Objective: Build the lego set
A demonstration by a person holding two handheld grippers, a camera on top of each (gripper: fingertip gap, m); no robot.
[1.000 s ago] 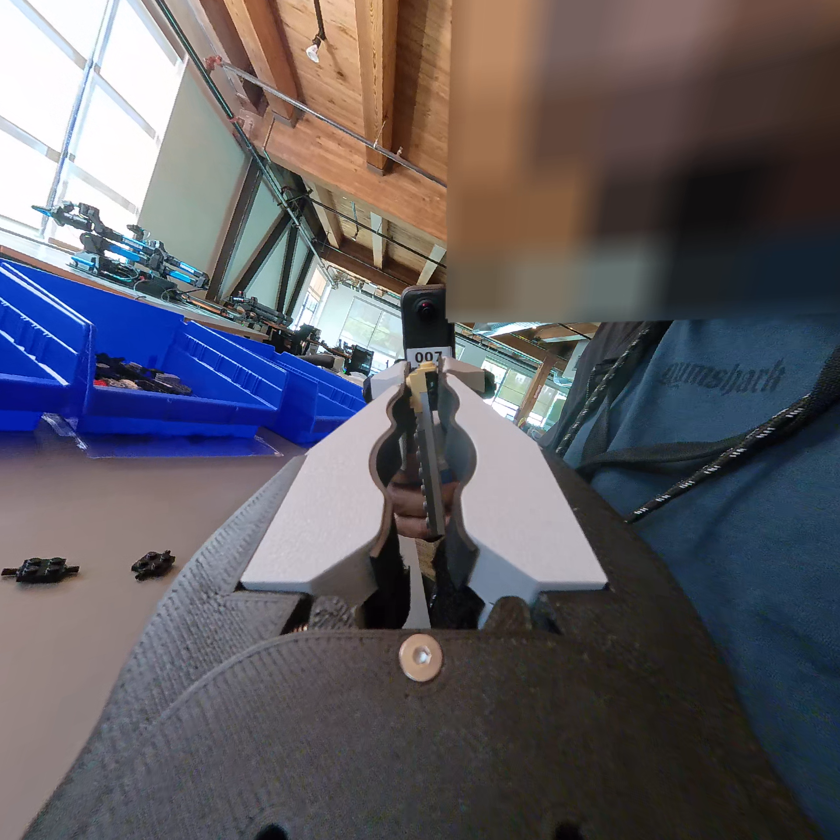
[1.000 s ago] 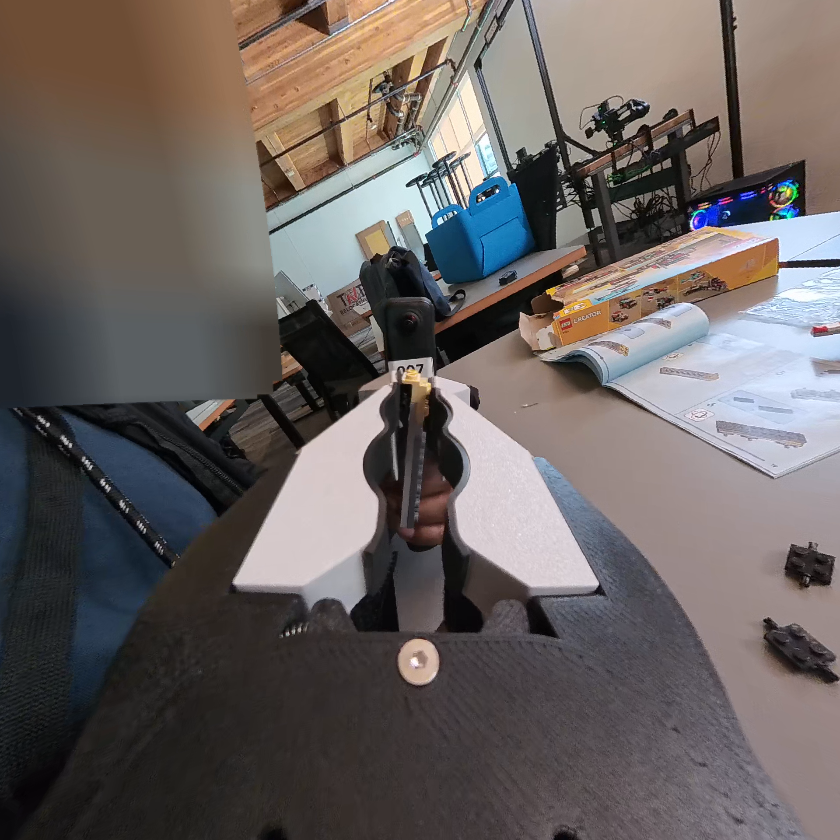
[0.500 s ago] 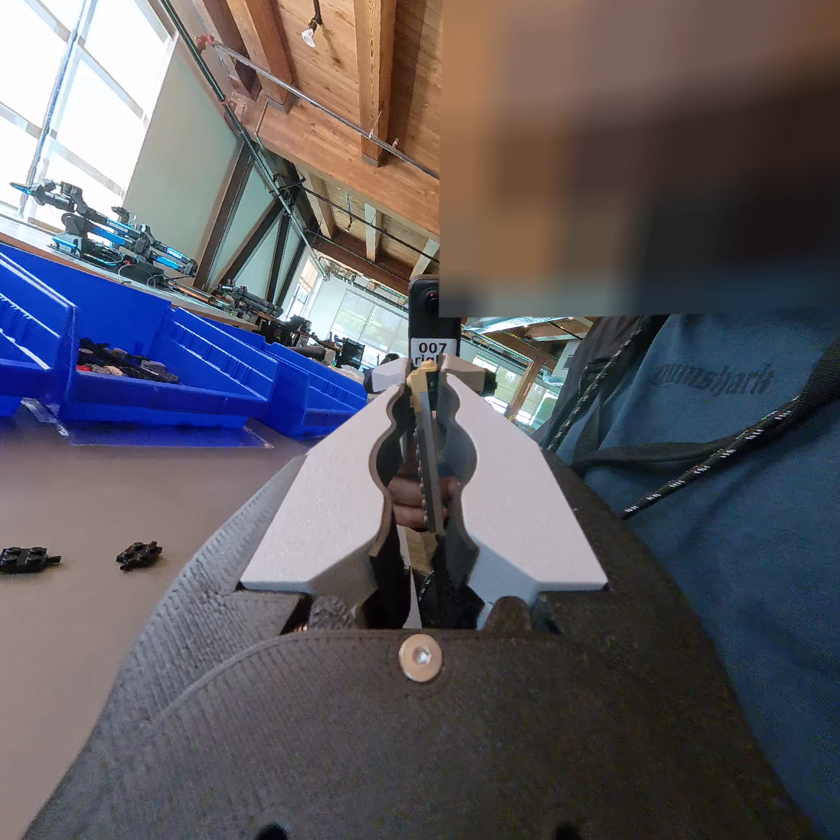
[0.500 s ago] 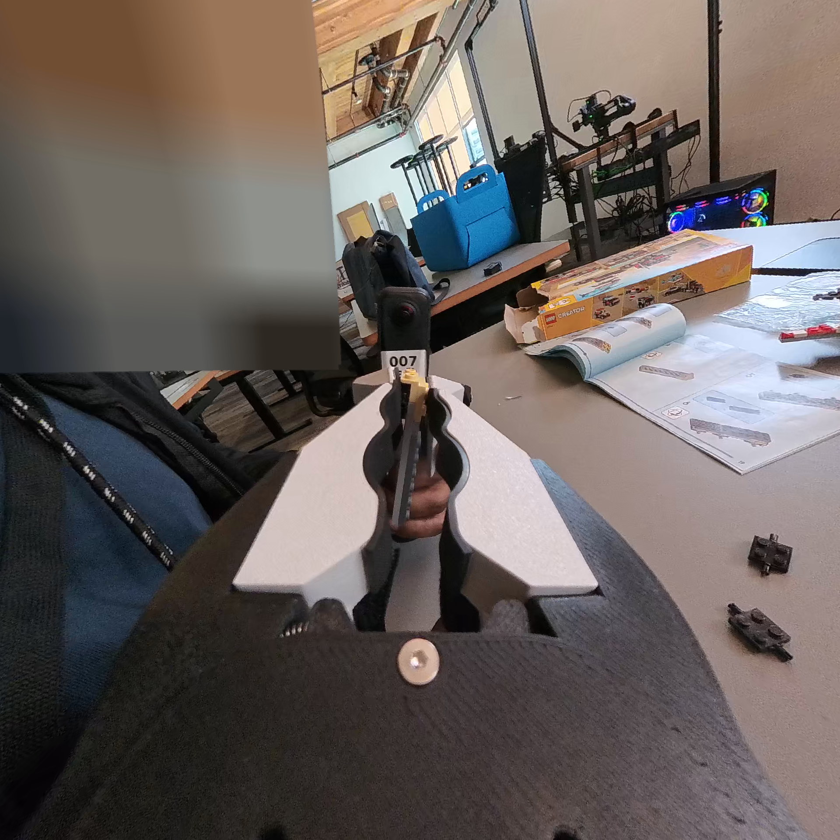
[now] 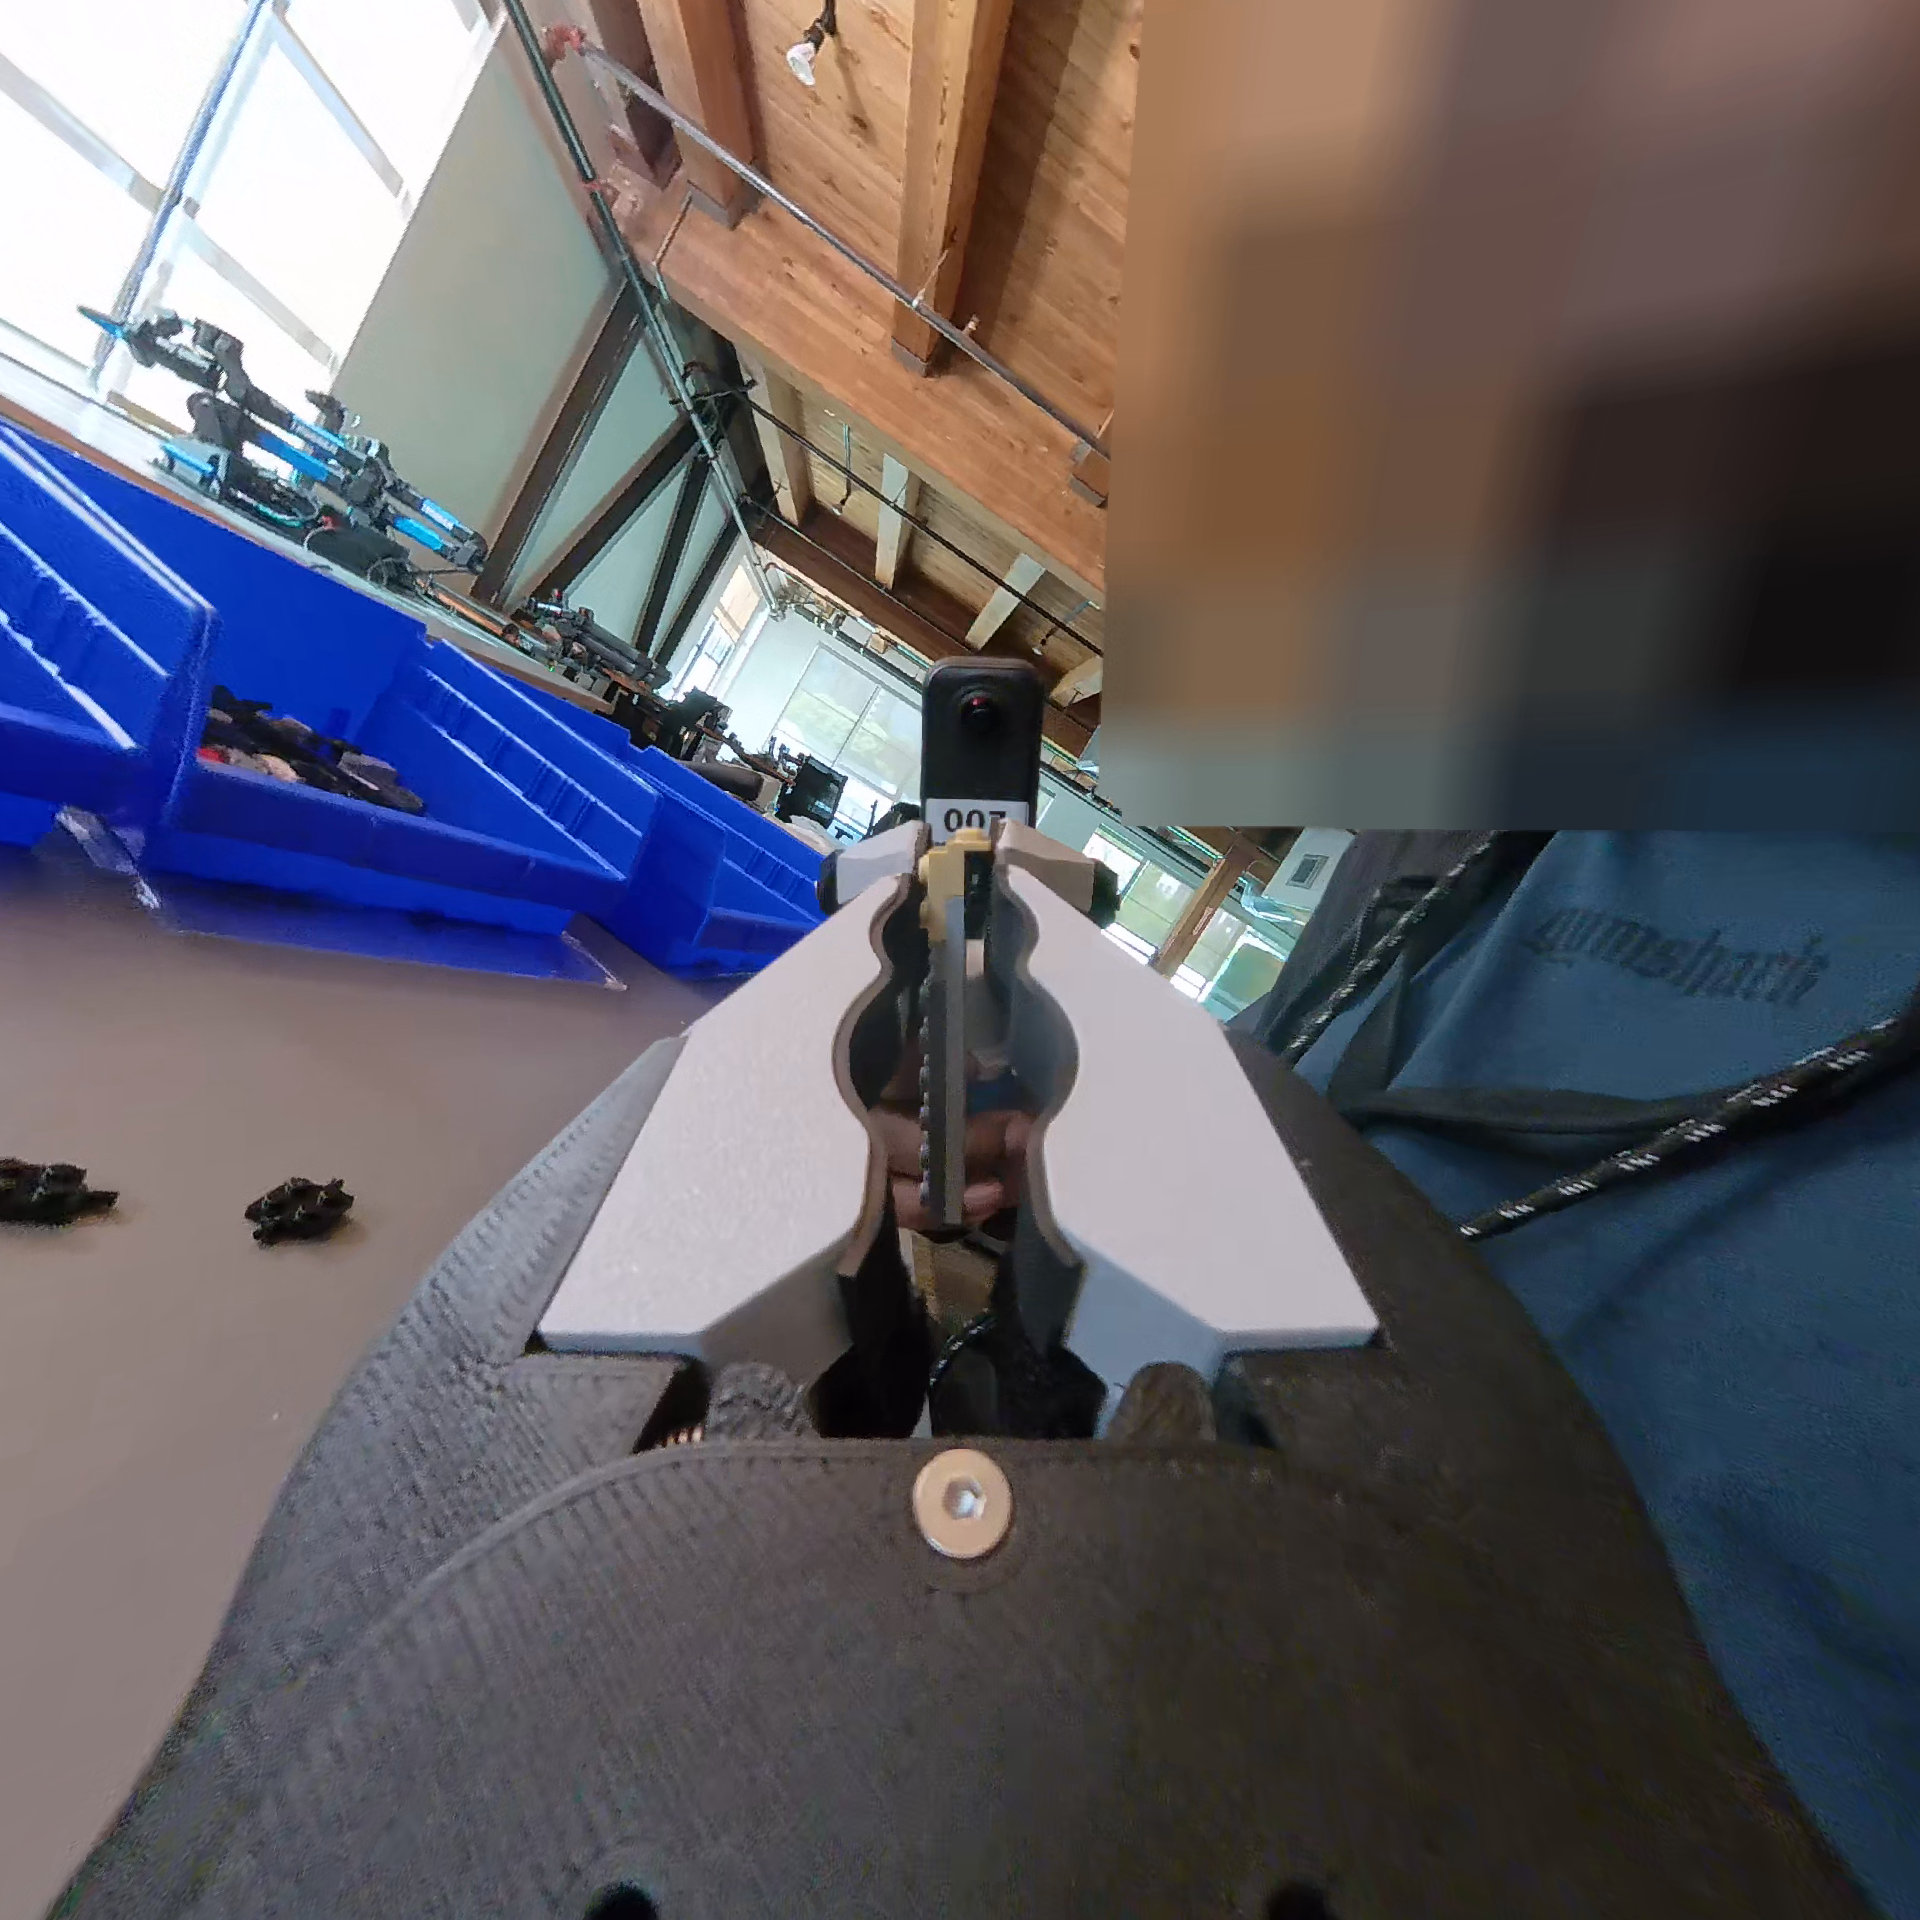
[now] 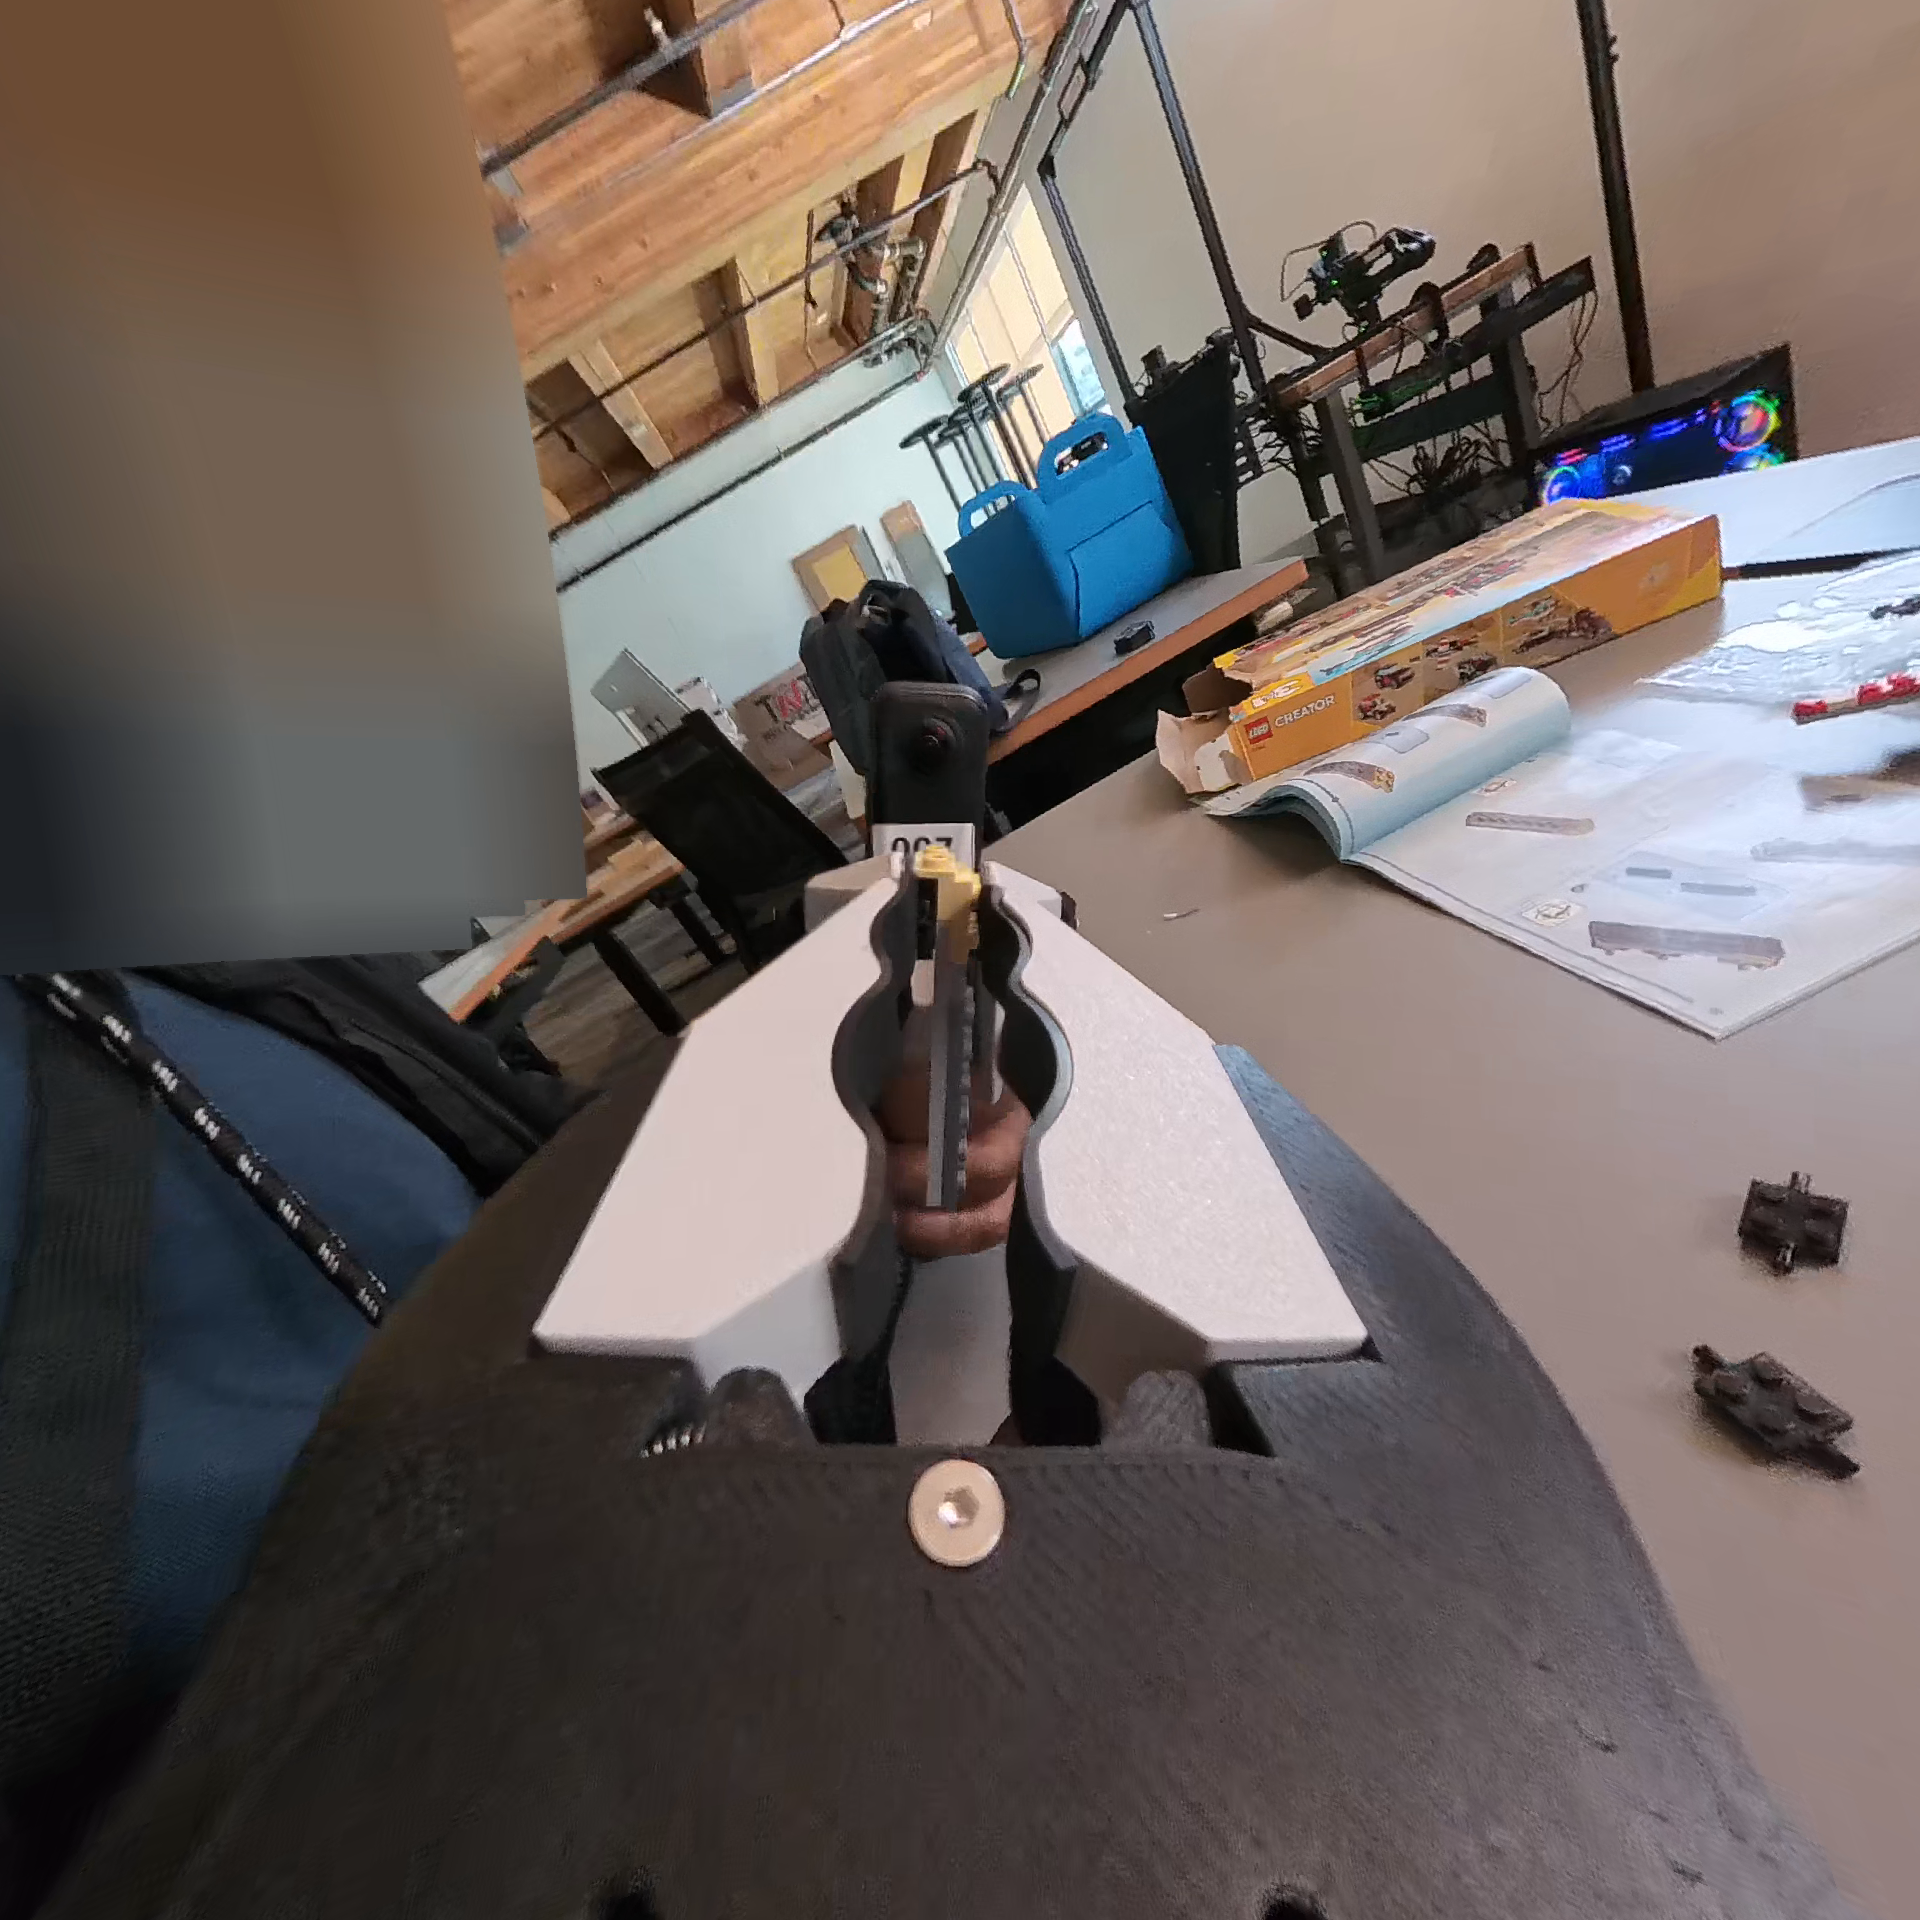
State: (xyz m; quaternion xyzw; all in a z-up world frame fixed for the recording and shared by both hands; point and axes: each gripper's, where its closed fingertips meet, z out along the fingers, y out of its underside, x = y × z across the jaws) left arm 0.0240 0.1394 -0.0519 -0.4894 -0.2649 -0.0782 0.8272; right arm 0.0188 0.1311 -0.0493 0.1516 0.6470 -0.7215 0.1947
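My left gripper (image 5: 956,862) is shut on a long grey lego plate (image 5: 948,1091) held on edge between the jaws, with a small tan-yellow piece (image 5: 943,871) at the tips. My right gripper (image 6: 945,878) is shut the same way on a grey plate (image 6: 951,1091) with a yellow piece (image 6: 954,883) at its tips. The two grippers meet tip to tip above the table, so each view shows the other's black camera (image 5: 977,727) just beyond. I cannot tell whether they hold one plate or two.
Two small black lego parts (image 5: 299,1208) (image 5: 47,1188) lie on the brown table; they also show in the right wrist view (image 6: 1792,1221) (image 6: 1771,1408). Blue bins (image 5: 416,831) stand at the back. An open instruction booklet (image 6: 1558,862), a yellow box (image 6: 1455,634) and a red part (image 6: 1860,698) lie farther off. A person in a blue top sits close behind. Only a small space, under 4 cm, lies between the two pairs of fingers.
Both grippers stay shut and tip to tip. The pair has shifted and tilted slightly, so the table and background have slid in both views.
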